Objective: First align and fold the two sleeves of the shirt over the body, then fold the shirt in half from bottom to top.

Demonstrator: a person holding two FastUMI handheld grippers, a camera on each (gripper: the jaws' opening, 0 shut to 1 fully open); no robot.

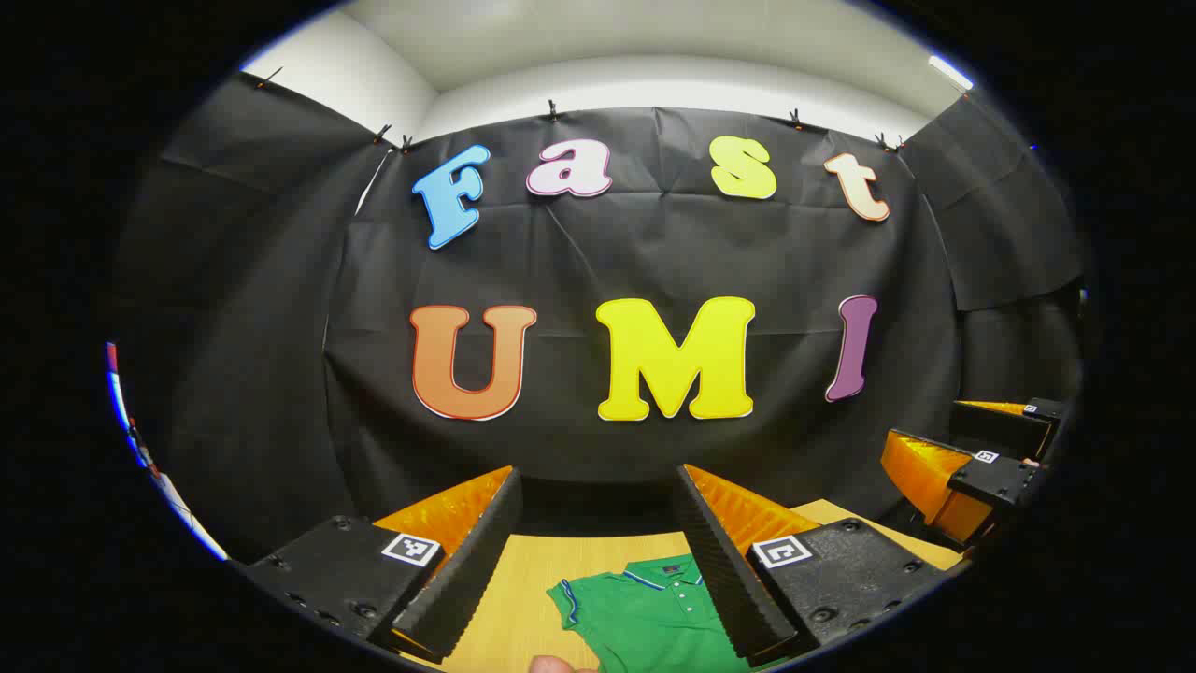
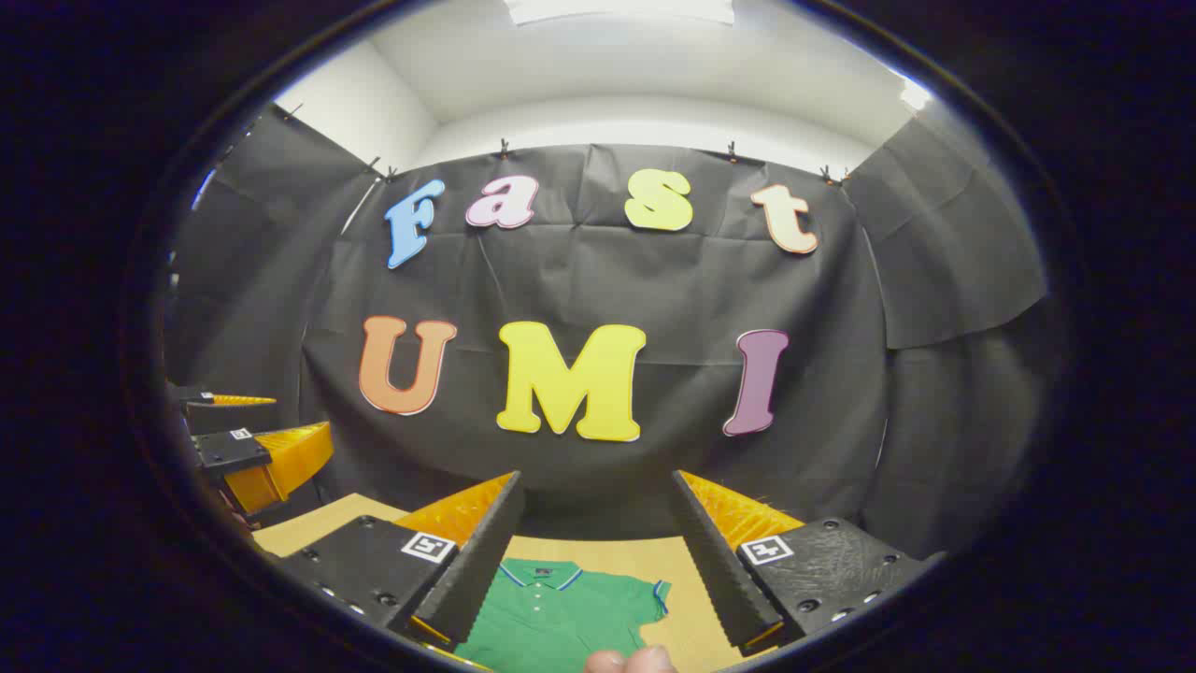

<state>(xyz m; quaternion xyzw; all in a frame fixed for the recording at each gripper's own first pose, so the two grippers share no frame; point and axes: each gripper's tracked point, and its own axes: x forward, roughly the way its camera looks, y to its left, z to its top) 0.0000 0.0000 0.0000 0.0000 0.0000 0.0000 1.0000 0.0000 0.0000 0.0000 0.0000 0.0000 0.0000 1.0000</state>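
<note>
Fingers [image 1: 486,547] of the left gripper [image 1: 598,523] are being held wide apart, nothing between them; the right gripper [image 2: 593,528] is likewise being held spread and empty. Both are being carried above the table [image 1: 523,579], aimed level at the booth wall rather than down at the work.

The green shirt [image 1: 645,612] is lying flat on the table below and ahead, collar away from the person. In the left gripper view one short sleeve [image 1: 563,598] is being shown spread outward; in the right gripper view the other sleeve [image 2: 649,598] is being shown likewise, unfolded. The right gripper [image 1: 972,463] is also being seen off to the side in the left gripper view, well apart.

Judgement: the sleeve fold is not yet begun. For a clean fold, each gripper is best being lowered to its own sleeve edge, only the top layer being pinched, then both sleeves being drawn inward evenly so the edges are being kept parallel with the body.
</note>
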